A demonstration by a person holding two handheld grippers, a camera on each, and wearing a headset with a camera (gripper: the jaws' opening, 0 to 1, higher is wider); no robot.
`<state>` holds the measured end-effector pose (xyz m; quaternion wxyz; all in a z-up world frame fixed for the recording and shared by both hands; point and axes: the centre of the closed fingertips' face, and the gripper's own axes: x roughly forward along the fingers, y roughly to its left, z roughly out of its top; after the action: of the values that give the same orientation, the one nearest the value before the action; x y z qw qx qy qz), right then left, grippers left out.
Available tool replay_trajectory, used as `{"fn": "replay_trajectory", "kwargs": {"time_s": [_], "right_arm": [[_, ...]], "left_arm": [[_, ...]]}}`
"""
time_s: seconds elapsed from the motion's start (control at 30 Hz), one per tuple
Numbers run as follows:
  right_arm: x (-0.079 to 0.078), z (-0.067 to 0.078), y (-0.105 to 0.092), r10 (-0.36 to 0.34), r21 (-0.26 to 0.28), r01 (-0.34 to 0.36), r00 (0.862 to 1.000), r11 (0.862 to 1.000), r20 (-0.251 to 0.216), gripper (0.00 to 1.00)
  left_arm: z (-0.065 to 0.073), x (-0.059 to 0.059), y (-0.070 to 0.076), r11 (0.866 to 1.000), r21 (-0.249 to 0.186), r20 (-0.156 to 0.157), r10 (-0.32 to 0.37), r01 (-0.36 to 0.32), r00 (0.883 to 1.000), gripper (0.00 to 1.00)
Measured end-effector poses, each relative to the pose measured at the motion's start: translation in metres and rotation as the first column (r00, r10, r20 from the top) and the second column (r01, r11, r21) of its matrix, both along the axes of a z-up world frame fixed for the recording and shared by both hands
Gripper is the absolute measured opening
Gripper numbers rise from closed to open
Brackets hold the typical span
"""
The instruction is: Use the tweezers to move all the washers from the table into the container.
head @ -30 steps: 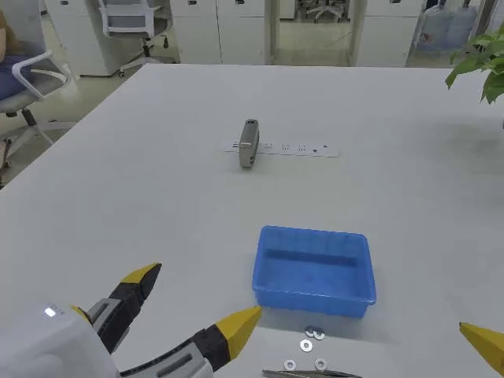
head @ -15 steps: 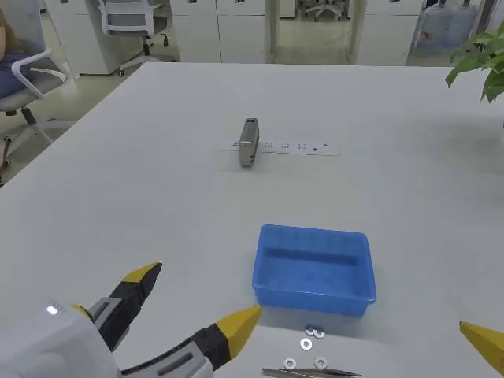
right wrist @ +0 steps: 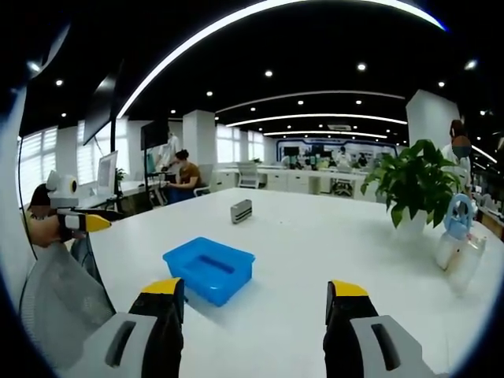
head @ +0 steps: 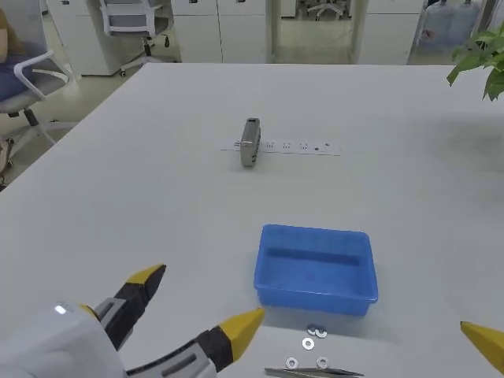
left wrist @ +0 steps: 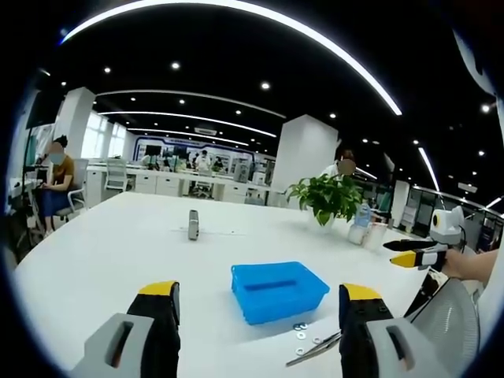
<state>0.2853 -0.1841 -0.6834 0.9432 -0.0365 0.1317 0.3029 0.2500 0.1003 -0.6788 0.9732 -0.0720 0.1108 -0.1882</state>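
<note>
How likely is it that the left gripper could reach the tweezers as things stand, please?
Probably yes. The left gripper is open, and the tweezers lie on the table close beside one of its jaws with nothing between; the washers and the blue container sit farther off.

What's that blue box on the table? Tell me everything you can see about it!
The box is bright blue and rectangular, with an open top, low walls and a thin rim; it looks like plastic. It sits flat and upright on the white table, and nothing shows inside it. Small silver washers lie on the table just by its near wall, not touching it, with the tweezers nearer the person. Only the table touches the box.
</note>
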Motion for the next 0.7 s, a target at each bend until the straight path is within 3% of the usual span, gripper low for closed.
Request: {"fn": "replay_trajectory", "kwargs": {"time_s": [0.63, 0.7], "right_arm": [[0.0004, -0.0035, -0.0010, -0.001, -0.001, 0.001, 1.000, 1.000, -0.017, 0.71], [0.0003, -0.0043, -0.0013, -0.003, 0.003, 0.003, 1.000, 1.000, -0.023, 0.71]], "left_arm": [[-0.0050, -0.0003, -0.0053, 1.000, 0.016, -0.026, -0.023, 0.023, 0.999, 0.84], [0.0012, -0.0007, -0.0093, 0.999, -0.014, -0.002, -0.038, 0.037, 0.999, 0.85]]}}
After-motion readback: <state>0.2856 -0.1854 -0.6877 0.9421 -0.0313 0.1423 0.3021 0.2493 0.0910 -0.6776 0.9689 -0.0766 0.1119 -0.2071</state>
